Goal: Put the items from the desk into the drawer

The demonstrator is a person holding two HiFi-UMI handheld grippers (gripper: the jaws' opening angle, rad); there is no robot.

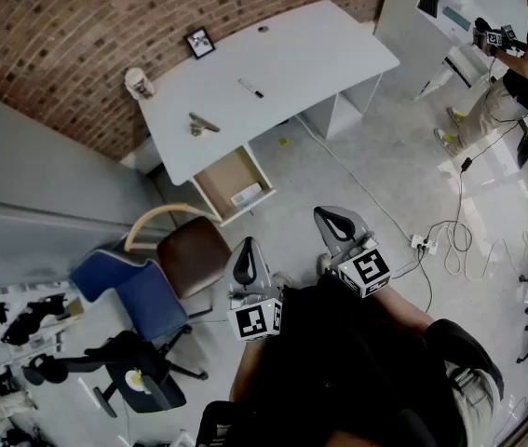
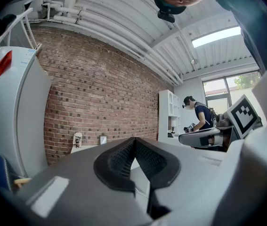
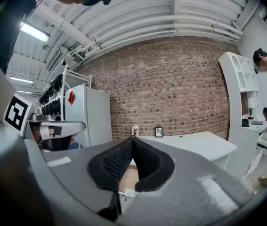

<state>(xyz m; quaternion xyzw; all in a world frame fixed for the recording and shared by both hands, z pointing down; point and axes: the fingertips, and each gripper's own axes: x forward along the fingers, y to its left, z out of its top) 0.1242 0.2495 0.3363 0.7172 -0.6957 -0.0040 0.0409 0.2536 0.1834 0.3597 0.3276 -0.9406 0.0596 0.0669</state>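
Dark-clothed, the wearer's body fills the 6 o'clock edge of the head view. Just ahead of it are the left gripper (image 1: 248, 261) (image 2: 134, 142) and the right gripper (image 1: 338, 223) (image 3: 133, 142). Both are clenched on nothing, their ribbed pads meeting, and both point towards 11 o'clock.

A brick wall (image 1: 77, 45) spans the far side from 9 to 12 o'clock, with a pale grey cabinet (image 1: 40, 170) against it at 9 o'clock. The white desk (image 1: 310, 63) stands at 12 o'clock. A blue chair (image 1: 133, 291) and a brown chair (image 1: 192, 254) crowd in at 9 o'clock of the left gripper, the brown one just beside the front corner of the open drawer (image 1: 222, 177). Another person (image 1: 524, 54) works at a shelf at 2 o'clock. A white cable (image 1: 357, 180) runs over the floor from under the desk to a power strip (image 1: 421, 242) at 3 o'clock of the right gripper.

A white box (image 1: 246, 195) lies in the drawer. On the desktop, well apart from one another, sit a pale cup (image 1: 138, 83), a framed picture (image 1: 199, 42), a small grey object (image 1: 200, 124) I cannot identify, and a pen (image 1: 250, 88).
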